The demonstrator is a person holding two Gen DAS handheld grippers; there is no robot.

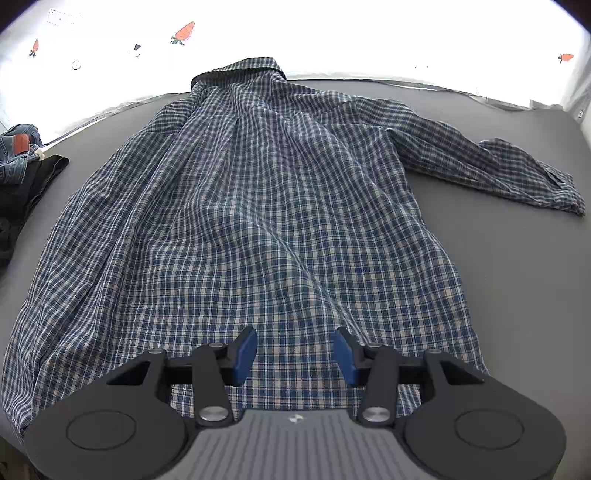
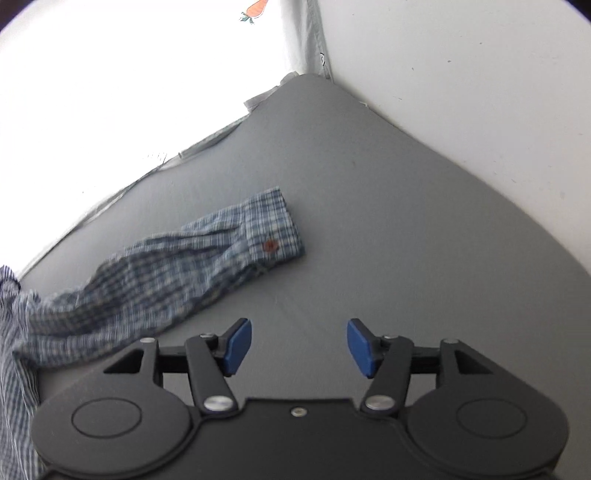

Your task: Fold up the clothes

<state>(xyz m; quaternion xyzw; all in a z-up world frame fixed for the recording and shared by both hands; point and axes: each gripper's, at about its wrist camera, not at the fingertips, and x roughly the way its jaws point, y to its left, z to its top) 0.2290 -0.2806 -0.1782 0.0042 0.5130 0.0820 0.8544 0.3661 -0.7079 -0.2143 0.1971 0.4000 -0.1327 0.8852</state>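
Note:
A blue and white checked shirt (image 1: 251, 206) lies spread on the grey surface (image 1: 517, 277), collar at the far end, one long sleeve (image 1: 491, 166) stretched out to the right. My left gripper (image 1: 294, 356) hovers over the shirt's near hem, jaws apart, nothing between the blue pads (image 1: 245, 354). In the right wrist view the same sleeve (image 2: 166, 269) runs from the left edge to its buttoned cuff (image 2: 273, 229). My right gripper (image 2: 299, 347) stands open over bare grey surface (image 2: 388, 229), to the right of the sleeve and apart from it.
Denim jeans (image 1: 18, 151) and a dark garment (image 1: 33, 184) lie at the left edge of the surface. A white wall (image 2: 480, 92) borders the right side. A white cloth with carrot prints (image 1: 184, 33) hangs behind the far edge.

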